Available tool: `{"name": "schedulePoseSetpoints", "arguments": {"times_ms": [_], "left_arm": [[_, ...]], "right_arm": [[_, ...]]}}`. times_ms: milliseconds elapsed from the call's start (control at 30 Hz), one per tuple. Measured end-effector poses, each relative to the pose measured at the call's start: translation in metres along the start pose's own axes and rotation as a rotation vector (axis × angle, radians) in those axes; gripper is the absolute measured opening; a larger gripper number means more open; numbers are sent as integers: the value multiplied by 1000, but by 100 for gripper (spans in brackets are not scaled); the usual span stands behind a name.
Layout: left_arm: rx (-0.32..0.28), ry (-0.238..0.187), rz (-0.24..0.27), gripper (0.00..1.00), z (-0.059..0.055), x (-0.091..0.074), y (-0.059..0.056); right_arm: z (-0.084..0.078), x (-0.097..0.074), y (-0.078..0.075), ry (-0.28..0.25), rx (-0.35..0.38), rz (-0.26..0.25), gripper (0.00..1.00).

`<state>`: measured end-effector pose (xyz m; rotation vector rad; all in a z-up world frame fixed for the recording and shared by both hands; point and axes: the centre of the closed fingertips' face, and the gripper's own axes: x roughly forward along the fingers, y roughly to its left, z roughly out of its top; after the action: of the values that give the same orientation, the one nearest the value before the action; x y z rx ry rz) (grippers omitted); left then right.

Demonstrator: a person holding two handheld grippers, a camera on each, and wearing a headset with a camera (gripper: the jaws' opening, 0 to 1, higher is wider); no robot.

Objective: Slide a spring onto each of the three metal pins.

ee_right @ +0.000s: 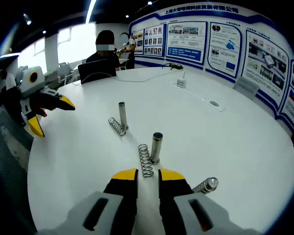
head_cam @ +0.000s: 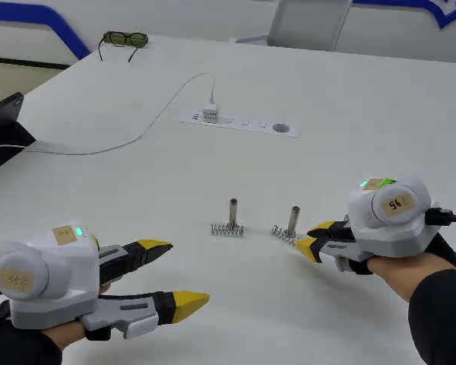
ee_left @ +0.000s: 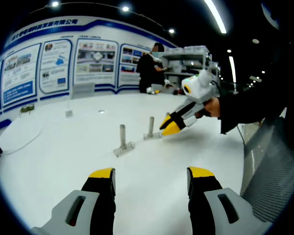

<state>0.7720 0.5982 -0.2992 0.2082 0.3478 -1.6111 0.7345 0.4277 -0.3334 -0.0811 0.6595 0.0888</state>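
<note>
Tongs first: the left tongs are spread wide with nothing in them, down at the near side of the white tabletop. The right tongs are almost pinched together, just a slim gap and nothing gripped, tips right at the end of the right spring. That one lies flat against the foot of the right pin, which stands upright. Same deal next door: the left spring lies at the base of the upright left pin. In the right gripper view a third pin lies on its side just beside the tongs. As for writing, the tan sticker on the right tongs has handwritten digits, maybe "15", can't swear to it. The wall boards have Chinese text, too small to read.
</note>
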Motion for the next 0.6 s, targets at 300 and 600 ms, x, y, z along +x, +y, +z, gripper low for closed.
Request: {"name": "schedulePoseSetpoints", "arguments": {"times_ms": [300, 600], "left_arm": [[-4, 5, 2, 60, -1, 0, 0], [-7, 8, 4, 59, -2, 0, 0]], "right_arm": [[-5, 6, 1, 9, 17, 14, 17], [-7, 10, 2, 10, 30, 23, 17]]}}
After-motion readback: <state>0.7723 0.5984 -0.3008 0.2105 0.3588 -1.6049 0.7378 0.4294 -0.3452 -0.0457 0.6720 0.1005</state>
